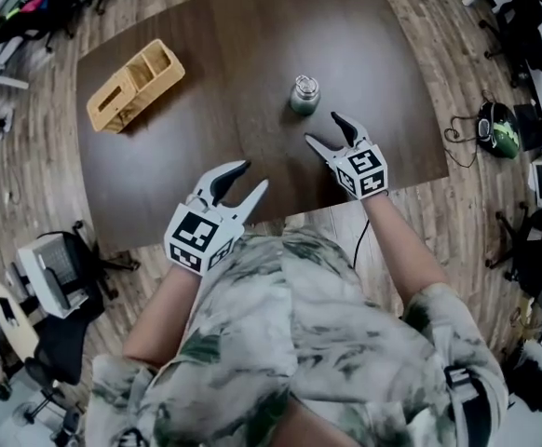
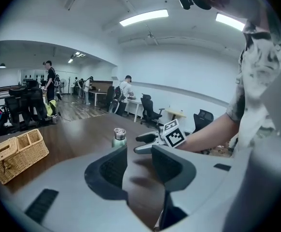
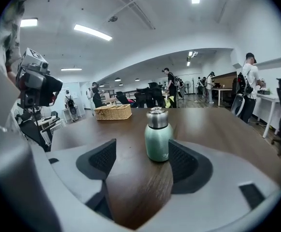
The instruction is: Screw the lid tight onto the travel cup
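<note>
Currently: travel cup [image 1: 304,96] upright on dark wood worktop [image 1: 252,26], right of centre. Green body w/ silver lid [image 1: 305,83] seated on top; can't tell how tight it sits.

Right claw [image 1: 322,127] low over worktop, just short of cup on its near-right side. Jaws spread wide, nothing gripped. Right gripper view: cup stands just ahead of the pads [image 3: 183,161], nearer the right-hand one; head view shows it apart from both.

Left claw [image 1: 254,174] closer to the person [image 1: 290,333], by worktop's near edge, well apart from cup. Jaws abt halfway apart, only bare worktop betw. them, holding nothing. Left gripper view has cup beyond, w/ right claw beside it.

Wicker basket [image 1: 136,85], two compartments, at worktop's far-left, well apart from cup & both claws.

Bkgd: office chairs [image 2: 151,111], several people [image 2: 126,88] standing.
</note>
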`<state>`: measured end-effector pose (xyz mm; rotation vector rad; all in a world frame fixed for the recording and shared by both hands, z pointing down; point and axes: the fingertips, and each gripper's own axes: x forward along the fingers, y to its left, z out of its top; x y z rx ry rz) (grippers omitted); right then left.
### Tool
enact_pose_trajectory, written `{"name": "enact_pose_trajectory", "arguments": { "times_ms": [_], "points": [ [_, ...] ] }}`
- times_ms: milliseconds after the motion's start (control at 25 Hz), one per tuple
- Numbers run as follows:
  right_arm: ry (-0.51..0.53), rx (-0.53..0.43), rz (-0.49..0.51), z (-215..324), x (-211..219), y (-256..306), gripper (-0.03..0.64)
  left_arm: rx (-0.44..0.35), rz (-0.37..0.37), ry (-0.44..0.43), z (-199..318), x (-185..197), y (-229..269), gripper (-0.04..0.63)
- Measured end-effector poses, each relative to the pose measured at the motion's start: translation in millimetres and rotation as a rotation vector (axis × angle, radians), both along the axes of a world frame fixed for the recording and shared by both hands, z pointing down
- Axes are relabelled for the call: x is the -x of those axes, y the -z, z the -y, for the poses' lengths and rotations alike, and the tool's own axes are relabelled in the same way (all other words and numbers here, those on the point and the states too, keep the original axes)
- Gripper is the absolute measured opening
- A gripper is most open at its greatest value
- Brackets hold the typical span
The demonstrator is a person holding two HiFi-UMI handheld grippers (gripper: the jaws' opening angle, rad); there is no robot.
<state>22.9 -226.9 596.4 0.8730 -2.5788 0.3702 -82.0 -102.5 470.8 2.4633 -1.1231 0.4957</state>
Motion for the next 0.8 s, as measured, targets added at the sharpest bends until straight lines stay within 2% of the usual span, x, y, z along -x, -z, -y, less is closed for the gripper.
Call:
{"name": "enact_pose_trajectory", "arguments": {
  "times_ms": [400,800],
  "points": [
    [-0.023,0.007,-0.031,50.9,16.5,-40.6,0.381,0.009,0.029,0.019,21.0,16.0,-4.0,0.158],
    [-0.035,0.010,-0.039,78.3,41.3,-57.9,0.402,0.018,0.043,0.079,23.3,40.9,-6.2,0.158]
  ]
}}
